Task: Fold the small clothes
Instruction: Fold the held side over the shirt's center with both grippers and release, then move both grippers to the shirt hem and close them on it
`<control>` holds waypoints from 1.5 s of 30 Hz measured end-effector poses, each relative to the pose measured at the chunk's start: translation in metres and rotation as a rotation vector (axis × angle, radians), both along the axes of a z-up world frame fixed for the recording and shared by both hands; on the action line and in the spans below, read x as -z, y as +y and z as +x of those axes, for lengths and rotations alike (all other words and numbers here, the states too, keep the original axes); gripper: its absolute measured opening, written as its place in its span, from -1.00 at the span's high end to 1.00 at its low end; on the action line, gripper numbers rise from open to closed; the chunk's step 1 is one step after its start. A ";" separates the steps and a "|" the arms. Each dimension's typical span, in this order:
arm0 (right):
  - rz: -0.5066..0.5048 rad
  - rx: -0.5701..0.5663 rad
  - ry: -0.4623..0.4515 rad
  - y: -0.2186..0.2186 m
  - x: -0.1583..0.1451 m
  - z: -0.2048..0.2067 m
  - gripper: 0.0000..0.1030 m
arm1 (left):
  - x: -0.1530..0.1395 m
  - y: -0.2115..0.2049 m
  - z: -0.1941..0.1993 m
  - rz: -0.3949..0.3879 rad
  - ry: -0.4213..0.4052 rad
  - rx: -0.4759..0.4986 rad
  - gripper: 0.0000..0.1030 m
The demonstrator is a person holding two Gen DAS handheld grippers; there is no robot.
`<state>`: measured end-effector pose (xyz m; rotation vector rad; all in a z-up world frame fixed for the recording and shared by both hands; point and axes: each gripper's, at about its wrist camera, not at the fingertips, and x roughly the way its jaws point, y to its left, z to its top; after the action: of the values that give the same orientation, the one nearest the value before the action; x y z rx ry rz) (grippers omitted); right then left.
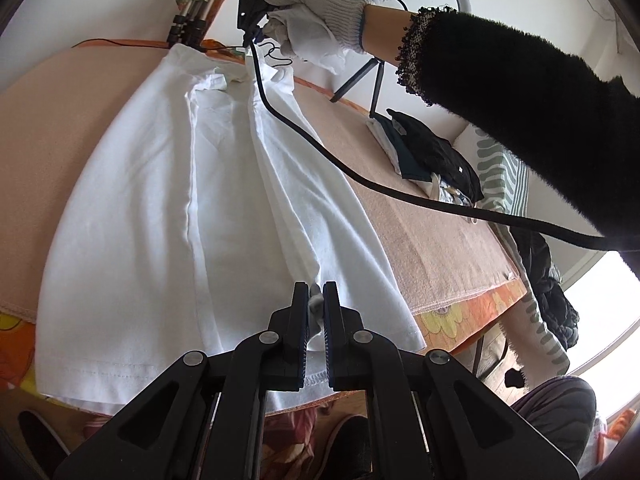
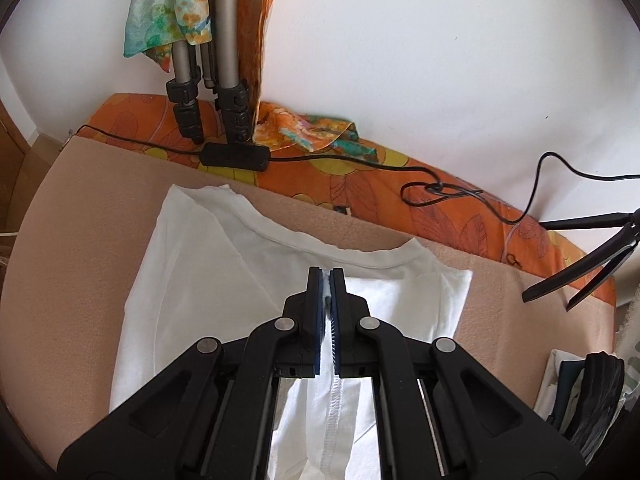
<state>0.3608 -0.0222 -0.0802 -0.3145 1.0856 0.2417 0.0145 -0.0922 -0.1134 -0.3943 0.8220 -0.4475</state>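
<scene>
The white T-shirt lies spread on the beige-covered table, filling the centre of the left wrist frame. The left gripper, at bottom centre, has its jaws pinching the hem, lifting a ridge of cloth. The right gripper pinches a seamed edge below the collar; folded dark clothes sit at right.
</scene>
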 end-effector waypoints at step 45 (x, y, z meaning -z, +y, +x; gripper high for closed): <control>0.437 -0.077 0.076 -0.106 -0.057 -0.309 0.28 | -0.044 0.125 0.005 0.211 0.077 0.012 0.23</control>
<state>0.0522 -0.1278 -0.0230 0.0454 1.0658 0.5535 0.0191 0.0330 -0.0696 -0.2123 0.9374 -0.3547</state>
